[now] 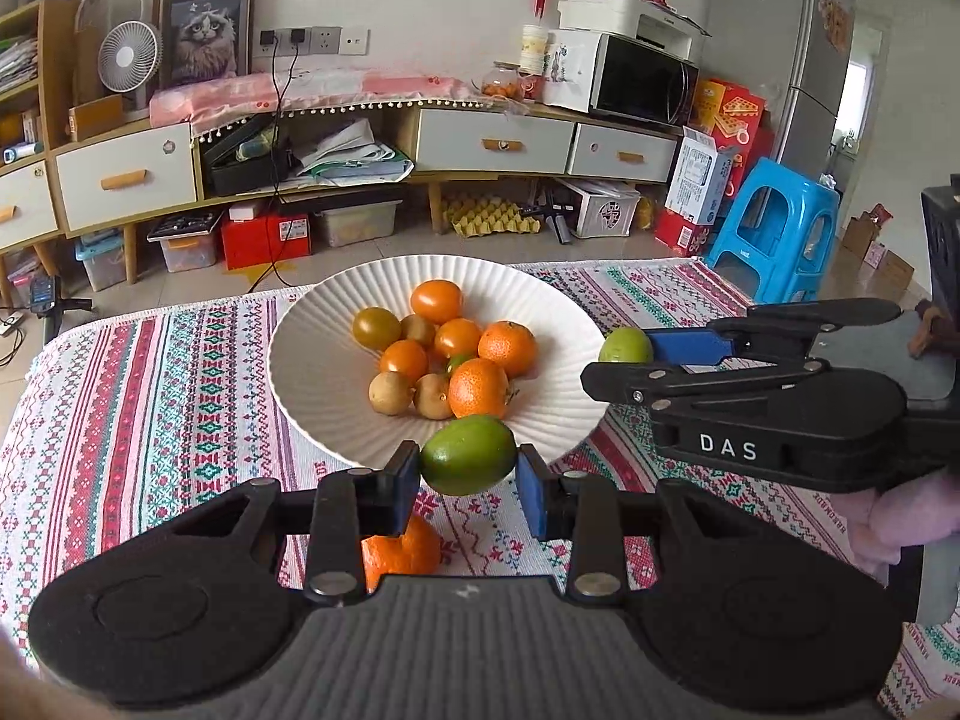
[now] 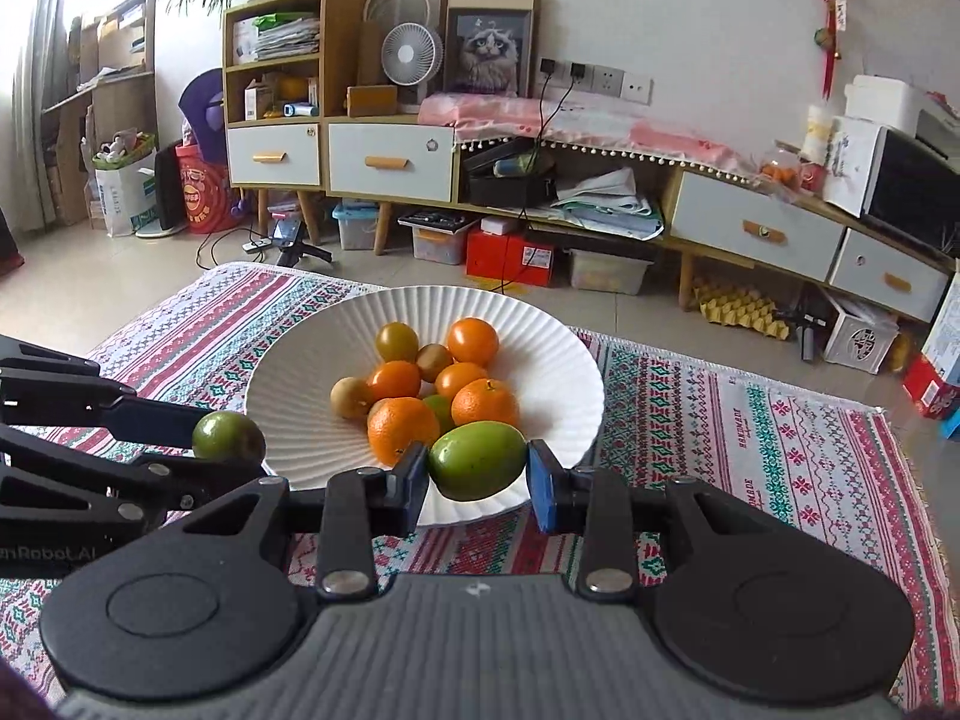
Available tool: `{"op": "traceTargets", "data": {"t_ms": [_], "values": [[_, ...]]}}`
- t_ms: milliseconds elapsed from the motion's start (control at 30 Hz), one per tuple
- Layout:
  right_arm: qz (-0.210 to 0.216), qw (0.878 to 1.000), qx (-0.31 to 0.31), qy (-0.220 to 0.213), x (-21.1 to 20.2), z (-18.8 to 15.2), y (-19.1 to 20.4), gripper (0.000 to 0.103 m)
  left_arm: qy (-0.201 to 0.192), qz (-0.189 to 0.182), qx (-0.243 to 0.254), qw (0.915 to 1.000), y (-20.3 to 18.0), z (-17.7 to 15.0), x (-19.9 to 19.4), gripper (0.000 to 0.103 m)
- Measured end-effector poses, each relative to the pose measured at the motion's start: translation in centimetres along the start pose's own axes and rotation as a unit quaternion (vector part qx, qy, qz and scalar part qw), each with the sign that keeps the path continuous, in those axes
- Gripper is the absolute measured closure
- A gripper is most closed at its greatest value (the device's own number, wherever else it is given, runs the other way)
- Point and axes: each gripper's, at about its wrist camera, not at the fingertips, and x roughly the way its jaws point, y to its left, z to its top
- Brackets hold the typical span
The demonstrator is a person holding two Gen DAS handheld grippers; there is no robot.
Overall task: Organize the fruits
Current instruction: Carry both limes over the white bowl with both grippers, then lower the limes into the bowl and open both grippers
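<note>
A white ribbed plate point(image 1: 312, 372) point(image 2: 288, 372) on the patterned cloth holds several oranges, small brown fruits and a green one. My left gripper point(image 1: 468, 474) is shut on a green fruit point(image 1: 469, 455) at the plate's near rim; it also shows in the right wrist view point(image 2: 229, 435). My right gripper point(image 2: 478, 474) is shut on another green fruit point(image 2: 477, 459) over the plate's near rim; that fruit shows in the left wrist view point(image 1: 625, 346) at the plate's right edge. One orange point(image 1: 401, 552) lies on the cloth under my left gripper.
The table is covered with a red, green and white patterned cloth point(image 1: 150, 396) point(image 2: 750, 456). Beyond the table's far edge are a low cabinet with drawers point(image 1: 492, 144), boxes on the floor and a blue plastic stool point(image 1: 780, 228).
</note>
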Motion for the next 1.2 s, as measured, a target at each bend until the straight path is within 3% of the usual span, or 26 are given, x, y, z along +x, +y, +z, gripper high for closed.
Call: {"op": "traceTargets", "data": {"t_ms": [533,833,1200], "values": [[0.032,0.999,0.038,0.021,2.5,0.0,-1.8,0.071,0.03,-0.033,-0.093,0.9947,2.5,5.0,6.4,0.069],[0.055,0.998,0.032,0.023,3.1,-0.1,-1.7,0.071,0.05,-0.031,-0.112,0.9919,3.0,5.0,8.6,0.069],[0.065,0.997,0.028,0.02,3.4,-0.1,-1.6,0.07,0.044,-0.05,-0.124,0.9901,3.3,4.8,8.5,0.069]]}}
